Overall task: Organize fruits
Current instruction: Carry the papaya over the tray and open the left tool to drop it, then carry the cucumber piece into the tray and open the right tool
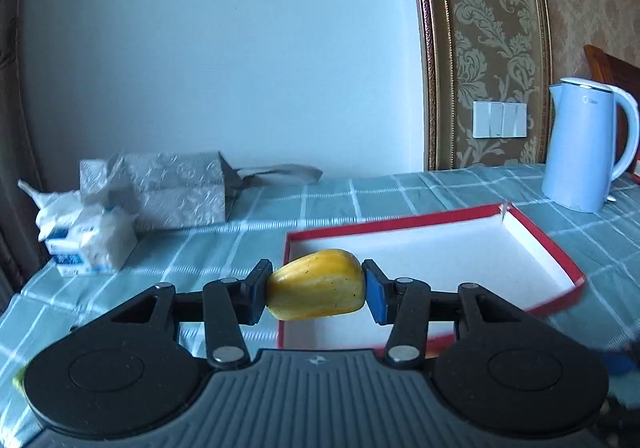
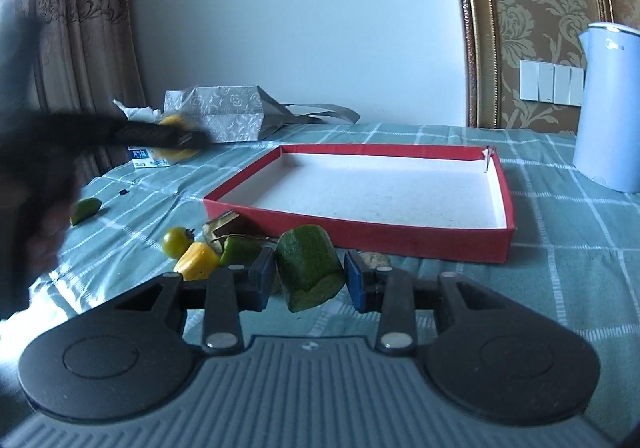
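Yellow fruit piece (image 1: 316, 284) sits pinched between my left gripper (image 1: 316, 294) pads, above the red box's (image 1: 540, 236) near-left corner. My right gripper (image 2: 310, 276) clamps a green chunk (image 2: 308, 268) before the box's front edge. No writing is readable.

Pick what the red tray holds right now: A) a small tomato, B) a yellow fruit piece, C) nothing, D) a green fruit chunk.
C: the red tray shows only its bare white floor; the yellow piece sits in the left gripper, and the green chunk in the right gripper.
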`<state>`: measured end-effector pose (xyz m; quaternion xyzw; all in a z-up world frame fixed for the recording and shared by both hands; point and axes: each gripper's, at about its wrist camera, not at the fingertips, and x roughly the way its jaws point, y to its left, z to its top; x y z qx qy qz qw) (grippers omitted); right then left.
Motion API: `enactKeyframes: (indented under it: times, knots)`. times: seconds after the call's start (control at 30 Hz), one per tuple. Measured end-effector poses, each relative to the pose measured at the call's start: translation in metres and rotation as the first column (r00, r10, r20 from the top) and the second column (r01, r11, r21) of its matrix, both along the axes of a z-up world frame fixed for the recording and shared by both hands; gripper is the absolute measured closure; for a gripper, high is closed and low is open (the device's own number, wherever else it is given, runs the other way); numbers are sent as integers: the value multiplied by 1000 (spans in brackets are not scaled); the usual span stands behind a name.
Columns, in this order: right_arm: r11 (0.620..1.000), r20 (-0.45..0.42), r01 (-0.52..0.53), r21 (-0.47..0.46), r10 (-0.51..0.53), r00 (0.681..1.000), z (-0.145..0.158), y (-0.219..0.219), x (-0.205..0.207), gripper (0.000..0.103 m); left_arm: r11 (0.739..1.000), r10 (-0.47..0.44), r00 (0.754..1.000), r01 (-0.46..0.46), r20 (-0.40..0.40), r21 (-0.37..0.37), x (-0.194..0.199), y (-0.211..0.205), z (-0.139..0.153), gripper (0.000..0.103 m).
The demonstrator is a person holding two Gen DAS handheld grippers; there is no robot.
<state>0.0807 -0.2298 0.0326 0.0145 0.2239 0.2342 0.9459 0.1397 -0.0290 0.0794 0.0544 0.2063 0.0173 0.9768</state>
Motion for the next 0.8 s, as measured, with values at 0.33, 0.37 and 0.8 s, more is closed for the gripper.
enactKeyframes:
  times: [0.33, 0.37, 0.8]
  knots:
    - [999, 3, 30, 45, -30, 1000, -1, -12, 5, 68, 999, 37, 994, -38, -106, -5, 72, -16, -31, 55]
    - [998, 4, 30, 49, -30, 1000, -1, -13, 5, 68, 999, 40, 993, -41, -111, -8, 75, -14, -33, 51]
    - [995, 13, 68, 74, -69, 998, 0, -20, 5, 68, 998, 58, 990, -61, -126, -22, 41, 0, -33, 19]
